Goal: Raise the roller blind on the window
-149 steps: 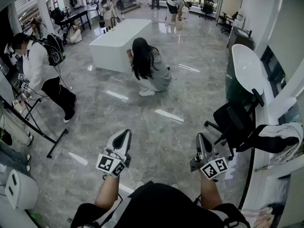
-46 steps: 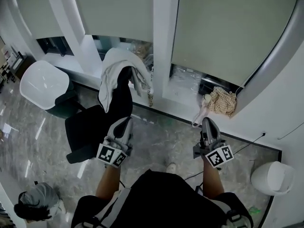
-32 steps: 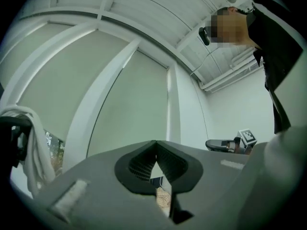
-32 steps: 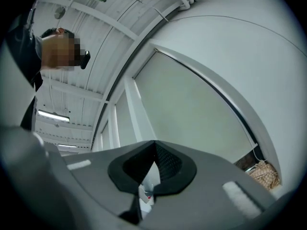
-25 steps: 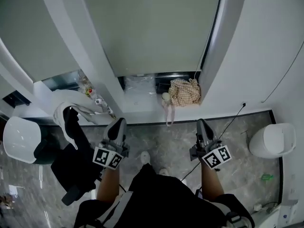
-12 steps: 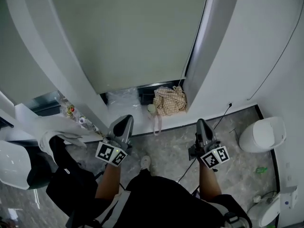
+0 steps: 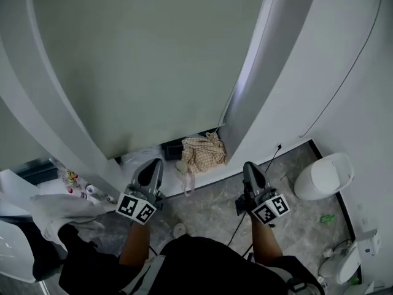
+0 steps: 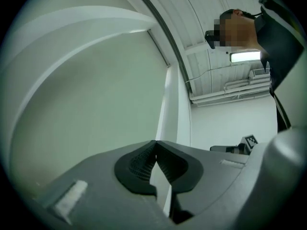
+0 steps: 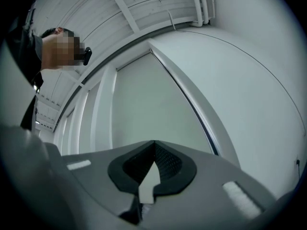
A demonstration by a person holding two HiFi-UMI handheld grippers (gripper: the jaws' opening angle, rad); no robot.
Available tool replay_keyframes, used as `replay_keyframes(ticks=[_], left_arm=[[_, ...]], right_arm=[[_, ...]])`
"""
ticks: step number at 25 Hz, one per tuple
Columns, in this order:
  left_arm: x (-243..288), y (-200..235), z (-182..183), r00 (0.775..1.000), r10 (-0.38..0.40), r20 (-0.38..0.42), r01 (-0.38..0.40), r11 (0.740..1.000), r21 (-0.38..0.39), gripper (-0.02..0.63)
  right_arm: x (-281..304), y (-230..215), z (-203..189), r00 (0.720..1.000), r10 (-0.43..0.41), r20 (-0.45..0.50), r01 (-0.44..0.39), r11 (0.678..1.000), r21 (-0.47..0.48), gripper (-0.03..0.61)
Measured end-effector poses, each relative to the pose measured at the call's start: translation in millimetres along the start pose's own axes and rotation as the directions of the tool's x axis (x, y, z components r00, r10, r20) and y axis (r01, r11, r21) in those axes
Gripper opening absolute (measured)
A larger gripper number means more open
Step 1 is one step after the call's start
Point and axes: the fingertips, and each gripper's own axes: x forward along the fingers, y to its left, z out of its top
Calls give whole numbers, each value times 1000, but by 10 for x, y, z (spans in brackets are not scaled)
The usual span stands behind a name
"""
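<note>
The grey-green roller blind (image 7: pixel 135 60) hangs low over the window, its bottom edge just above the sill. A thin cord (image 7: pixel 245 72) runs down its right side along the white frame post (image 7: pixel 264 85). My left gripper (image 7: pixel 153 165) is shut and empty, pointing at the blind's lower edge from in front of the sill. My right gripper (image 7: pixel 249 165) is also shut and empty, below the frame post. The left gripper view has the blind (image 8: pixel 96 95) filling it above that gripper's (image 8: pixel 155 143) closed tips. The right gripper view shows the blind (image 9: pixel 144 109) and frame above that gripper's (image 9: pixel 154 143) closed tips.
A checked cloth bag (image 7: pixel 202 152) lies on the sill (image 7: pixel 169 147) between the grippers. A white bin (image 7: pixel 322 176) stands at the right by the wall, with a cable (image 7: pixel 350 72) running down to a socket. Clothes on a chair (image 7: pixel 58 217) and bottles (image 7: pixel 70 180) are at the left.
The view has swung and closed in on the window, so the blind fills more of it. Both grippers have moved nearer the sill and stay shut.
</note>
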Motion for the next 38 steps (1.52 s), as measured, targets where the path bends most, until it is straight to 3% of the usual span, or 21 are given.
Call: replay_keyframes(ticks=[4, 9, 12, 18, 22, 28, 33, 38], left_arm=[[161, 142, -49, 999, -46, -17, 46, 999, -13, 3], [389, 213, -56, 995, -96, -33, 98, 994, 48, 3], [539, 245, -135, 990, -130, -46, 132, 990, 44, 3], [970, 31, -307, 976, -205, -79, 207, 978, 14, 3], [1312, -191, -391, 963, -253, -88, 258, 965, 45, 3], [1964, -356, -502, 963, -243, -115, 252, 965, 74, 3], [2380, -496, -590, 972, -217, -96, 222, 974, 44, 3], [2749, -639, -726, 974, -204, -95, 209, 977, 43, 3]], right_arm=[[116, 27, 17, 1000, -29, 3, 29, 999, -24, 0], [215, 55, -17, 999, -31, 19, 31, 999, -11, 0], [258, 23, -45, 999, -51, 16, 51, 998, -26, 0], [69, -287, 178, 989, -130, 67, 132, 991, -29, 0], [0, -633, 294, 985, -146, 97, 150, 988, -38, 0], [304, -1241, 534, 990, -86, 113, 89, 996, -19, 0], [387, -1646, 749, 990, -50, 132, 49, 999, 7, 0], [486, -1821, 784, 994, 10, 109, -11, 1000, 8, 0]])
